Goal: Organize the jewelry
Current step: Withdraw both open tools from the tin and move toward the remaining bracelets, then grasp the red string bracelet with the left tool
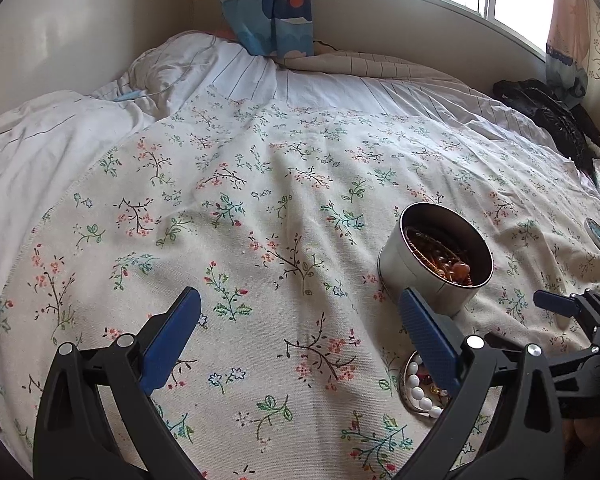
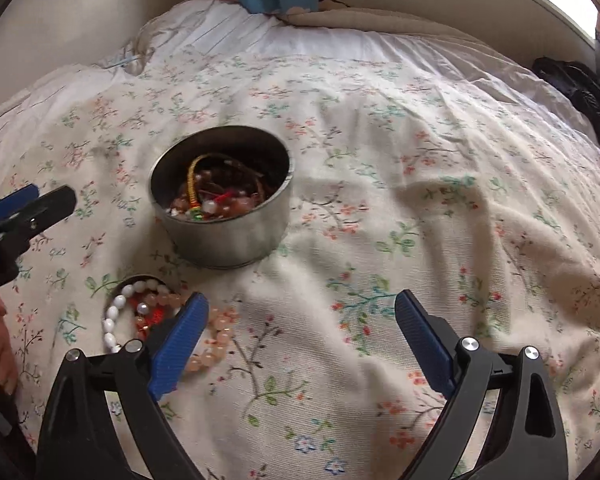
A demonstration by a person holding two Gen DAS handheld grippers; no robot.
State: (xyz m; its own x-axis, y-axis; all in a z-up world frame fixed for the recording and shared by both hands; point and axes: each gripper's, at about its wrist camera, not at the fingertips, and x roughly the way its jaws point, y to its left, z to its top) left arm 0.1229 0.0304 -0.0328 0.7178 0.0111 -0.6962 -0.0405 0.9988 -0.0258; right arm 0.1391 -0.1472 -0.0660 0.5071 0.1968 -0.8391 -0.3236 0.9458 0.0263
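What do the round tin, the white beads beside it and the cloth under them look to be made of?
Round tin: apparently metal, a brushed silver wall with a dull sheen and a dark inside. White beads: glossy and opaque, plastic or glass, cannot tell which. Floral cloth: woven fabric, matte, with a visible ribbed weave and creases.

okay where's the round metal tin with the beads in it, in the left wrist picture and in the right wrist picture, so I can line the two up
Left wrist view: the metal tin sits right of centre, just beyond the left gripper's right-hand finger.
Right wrist view: the tin sits left of centre, beyond the right gripper's left-hand finger.
Shared landmark: the white bead bracelet, lying just nearer the camera than the tin.
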